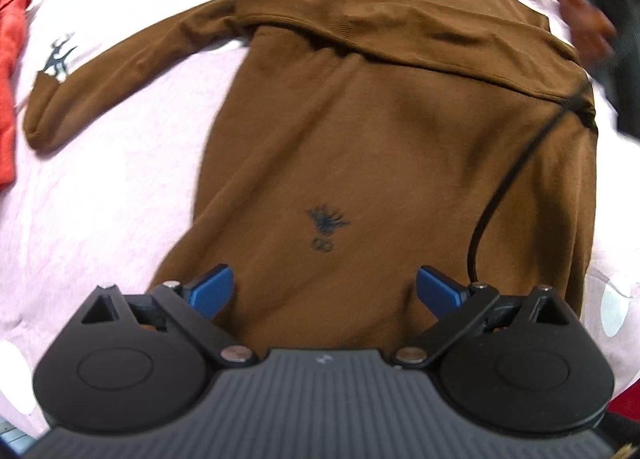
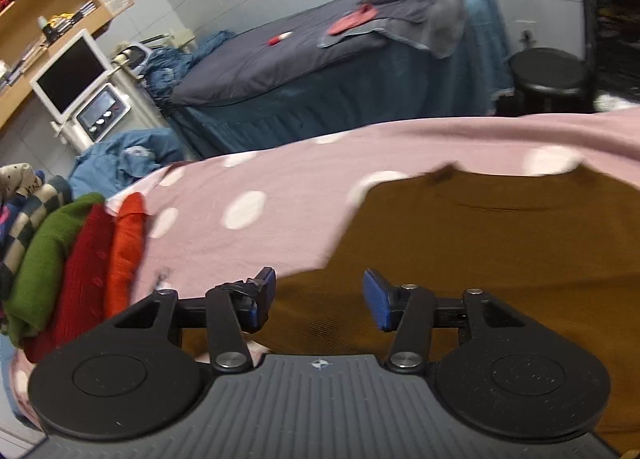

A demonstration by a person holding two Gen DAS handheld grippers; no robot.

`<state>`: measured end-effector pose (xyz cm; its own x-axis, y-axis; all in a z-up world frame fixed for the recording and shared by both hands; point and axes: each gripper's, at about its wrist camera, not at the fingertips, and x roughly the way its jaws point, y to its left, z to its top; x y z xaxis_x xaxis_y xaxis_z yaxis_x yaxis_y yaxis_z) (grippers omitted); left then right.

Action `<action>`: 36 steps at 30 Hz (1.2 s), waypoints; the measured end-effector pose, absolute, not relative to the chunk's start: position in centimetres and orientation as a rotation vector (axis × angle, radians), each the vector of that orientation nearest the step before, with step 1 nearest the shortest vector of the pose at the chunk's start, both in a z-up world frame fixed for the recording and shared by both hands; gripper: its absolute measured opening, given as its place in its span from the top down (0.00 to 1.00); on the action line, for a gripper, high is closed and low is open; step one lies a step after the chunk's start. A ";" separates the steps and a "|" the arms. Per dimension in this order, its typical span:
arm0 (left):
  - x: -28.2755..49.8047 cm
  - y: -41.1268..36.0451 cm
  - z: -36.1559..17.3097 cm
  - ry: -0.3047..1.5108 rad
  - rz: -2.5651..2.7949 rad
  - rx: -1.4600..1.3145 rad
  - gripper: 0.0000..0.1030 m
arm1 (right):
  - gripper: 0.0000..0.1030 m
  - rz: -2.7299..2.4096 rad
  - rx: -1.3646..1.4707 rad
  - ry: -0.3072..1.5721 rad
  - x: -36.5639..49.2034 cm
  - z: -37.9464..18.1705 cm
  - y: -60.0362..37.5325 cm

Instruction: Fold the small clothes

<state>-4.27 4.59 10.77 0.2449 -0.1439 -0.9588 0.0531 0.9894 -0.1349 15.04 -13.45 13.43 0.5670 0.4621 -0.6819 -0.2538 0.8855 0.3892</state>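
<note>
A brown long-sleeved sweater point(image 1: 380, 131) lies flat on a pink sheet point(image 1: 112, 187), neck at the far end. One sleeve is folded across its chest; the other sleeve point(image 1: 100, 75) stretches out to the left. A small dark logo point(image 1: 326, 225) marks its lower body. My left gripper point(image 1: 325, 291) hovers open over the sweater's hem, nothing between its blue pads. In the right wrist view the same sweater point(image 2: 500, 251) fills the right side, and my right gripper point(image 2: 319, 297) stands open just above its edge, holding nothing. A blurred hand point(image 1: 584, 15) shows at the sweater's far right.
A black cable point(image 1: 516, 171) runs across the sweater's right side. A stack of folded clothes, green, red and orange point(image 2: 80, 259), sits at the sheet's left edge. The pink sheet with white dots point(image 2: 248, 211) lies between. Behind are a dark-covered bed point(image 2: 320, 59) and a black stool point(image 2: 548, 71).
</note>
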 end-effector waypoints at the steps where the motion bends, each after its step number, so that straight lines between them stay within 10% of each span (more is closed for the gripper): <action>1: -4.1 4.1 10.7 1.320 -0.146 -0.077 0.03 | 0.21 0.388 0.238 0.861 14.3 13.4 -15.2; 19: -3.0 -1.7 10.5 1.330 -0.264 0.032 0.03 | 0.35 -0.079 0.630 0.863 11.6 7.6 -39.7; 22: -3.3 -1.3 10.6 1.334 -0.244 0.037 0.03 | 0.57 -0.029 0.635 0.868 13.3 7.1 -38.9; 23: -3.4 -1.1 10.6 1.335 -0.237 0.038 0.03 | 0.87 -0.039 0.602 0.868 13.8 7.3 -38.5; 24: -3.5 -1.0 10.6 1.336 -0.227 0.038 0.03 | 0.95 -0.051 0.555 0.867 14.3 7.7 -38.3; 29: -3.8 -0.3 10.5 1.338 -0.208 0.019 0.03 | 0.94 -0.066 0.490 0.804 15.9 10.0 -38.8; 32: -3.8 -0.4 10.4 1.339 -0.214 0.022 0.03 | 0.60 -0.121 0.434 0.833 16.3 9.7 -39.4; 36: -3.9 -0.3 10.5 1.325 -0.224 0.015 0.03 | 0.55 -0.081 0.449 0.817 13.6 10.7 -39.3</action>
<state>-3.89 -0.26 10.46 0.2248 -0.1539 -0.9622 0.1715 0.9783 -0.1164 13.57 -39.26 10.69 0.6868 0.1011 -0.7198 0.2398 0.9033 0.3558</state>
